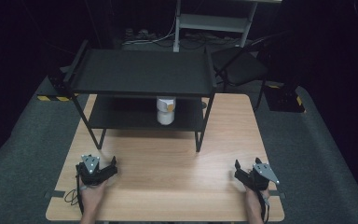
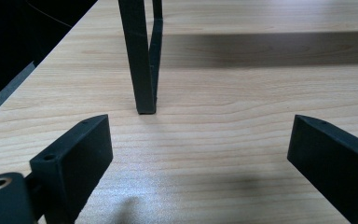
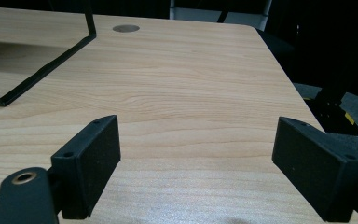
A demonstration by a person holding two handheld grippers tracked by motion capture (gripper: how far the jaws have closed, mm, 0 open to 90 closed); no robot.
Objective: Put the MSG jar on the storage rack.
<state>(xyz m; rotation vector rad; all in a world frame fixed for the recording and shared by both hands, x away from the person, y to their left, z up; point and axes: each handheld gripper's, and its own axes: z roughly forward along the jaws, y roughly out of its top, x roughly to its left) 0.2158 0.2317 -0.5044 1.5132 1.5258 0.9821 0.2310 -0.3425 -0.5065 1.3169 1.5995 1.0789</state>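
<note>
Nearest the person, both hands rest low on the table [image 1: 168, 186], one near each front corner. The left tongs [image 1: 114, 163] have jaws spread wide with nothing between them, as the left gripper view shows over bare wood [image 2: 200, 158]. The right tongs [image 1: 237, 166] are likewise wide open and empty, seen the same way in the right gripper view [image 3: 196, 154]. That wide, symmetric rest looks like a ready stance, leaving the middle of the table free for a reach.

Beyond them stands a black rack [image 1: 142, 72] with two shelves, its front legs planted on the wood; the left tongs point almost straight at one leg [image 2: 144, 70].

Farthest in, a white cup [image 1: 166, 110] with a yellow mark sits upright on the lower shelf, near its middle, under the top shelf. It is well apart from both tongs, so any approach would probably have to come in low between the legs.
</note>
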